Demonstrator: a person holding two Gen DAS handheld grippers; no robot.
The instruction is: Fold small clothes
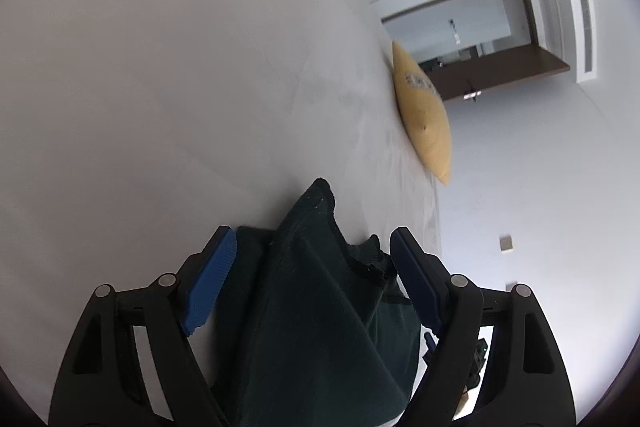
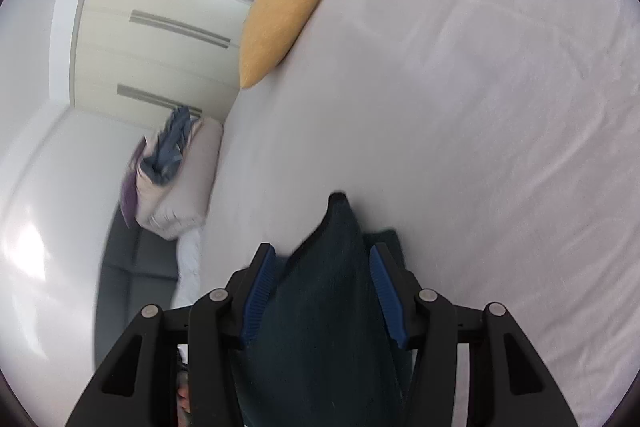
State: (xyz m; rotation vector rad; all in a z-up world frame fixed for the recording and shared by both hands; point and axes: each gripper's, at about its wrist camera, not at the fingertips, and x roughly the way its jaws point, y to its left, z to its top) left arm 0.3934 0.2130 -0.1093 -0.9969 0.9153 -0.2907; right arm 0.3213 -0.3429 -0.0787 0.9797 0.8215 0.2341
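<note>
A dark green-blue garment [image 1: 316, 291] lies between the blue pads of my left gripper [image 1: 314, 251]. The jaws stand wide apart around the cloth and do not pinch it. In the right wrist view the same dark garment [image 2: 320, 307] fills the gap between the pads of my right gripper [image 2: 322, 263]. Both pads press against the bunched cloth, and a peak of it sticks out past the fingertips. Both grippers are over a white bed sheet [image 1: 180, 87], which also shows in the right wrist view [image 2: 460, 107].
A yellow cushion [image 1: 424, 119] lies at the bed's edge; it also shows in the right wrist view [image 2: 284, 11]. A pile of clothes on a pale pillow [image 2: 176, 171] sits at the bed's left side. White wardrobes [image 2: 160, 27] and a dark doorway [image 1: 480, 55] are beyond.
</note>
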